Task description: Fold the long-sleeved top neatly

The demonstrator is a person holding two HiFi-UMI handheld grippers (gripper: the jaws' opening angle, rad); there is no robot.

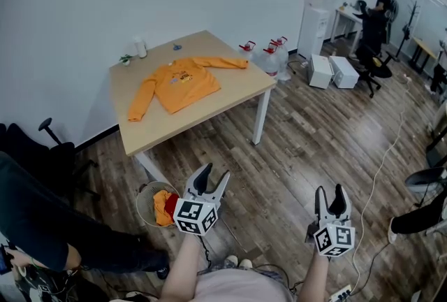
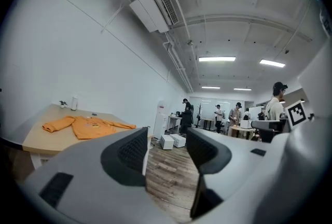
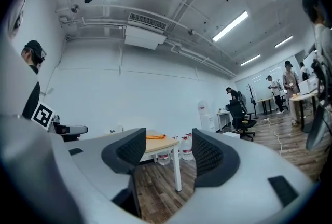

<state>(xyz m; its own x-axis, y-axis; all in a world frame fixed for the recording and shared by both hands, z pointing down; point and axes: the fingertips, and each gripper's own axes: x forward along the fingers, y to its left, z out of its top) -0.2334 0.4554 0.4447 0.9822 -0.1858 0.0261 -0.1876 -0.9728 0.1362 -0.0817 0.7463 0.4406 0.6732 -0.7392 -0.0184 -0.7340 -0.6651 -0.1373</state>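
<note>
Two grippers, left [image 1: 215,173] and right [image 1: 331,190], jaws spread and empty, poised for the approach. The orange long-sleeved top [image 1: 183,82] lies flat on the table [image 1: 234,92], well apart, unfolded.

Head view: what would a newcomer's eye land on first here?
The orange long-sleeved top, spread flat on the wooden table by the white wall, at the upper left. Next come the left gripper and right gripper, low in the foreground, both with jaws apart and empty, well short of the table. A basket holding orange and red cloth sits on the floor by the table's near leg.
</note>
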